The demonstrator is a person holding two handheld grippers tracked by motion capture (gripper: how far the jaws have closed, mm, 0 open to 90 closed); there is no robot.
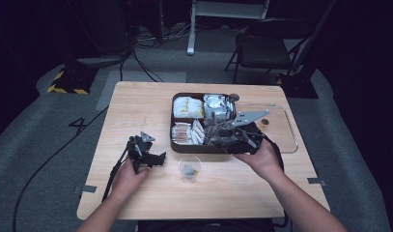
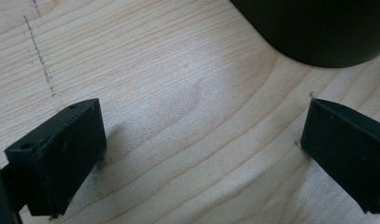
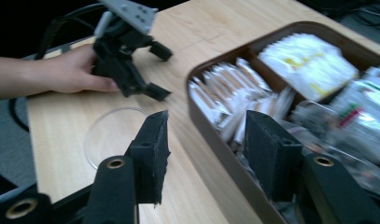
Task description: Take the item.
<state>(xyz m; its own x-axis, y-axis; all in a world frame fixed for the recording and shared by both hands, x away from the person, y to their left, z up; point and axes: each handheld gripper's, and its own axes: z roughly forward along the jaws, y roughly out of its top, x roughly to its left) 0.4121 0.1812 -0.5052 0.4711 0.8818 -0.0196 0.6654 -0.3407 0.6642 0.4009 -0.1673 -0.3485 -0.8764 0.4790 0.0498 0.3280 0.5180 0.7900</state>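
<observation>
Both sets of fingers spread, nothing between them: my left gripper point(image 1: 159, 158) low over bare table point(image 1: 136, 104), my right gripper point(image 3: 204, 144) above the tray point(image 3: 215, 140) rim. Clear cup point(image 1: 189, 167) between them, contents blurry, maybe a packet.

Legible text: 1 item. Floor point(image 1: 49, 140), left of the table point(image 1: 136, 104): a dark mark reading as the numeral 4 point(image 1: 78, 125) (possibly tape). Packets in the tray point(image 1: 174, 145): print too blurred to read.
</observation>
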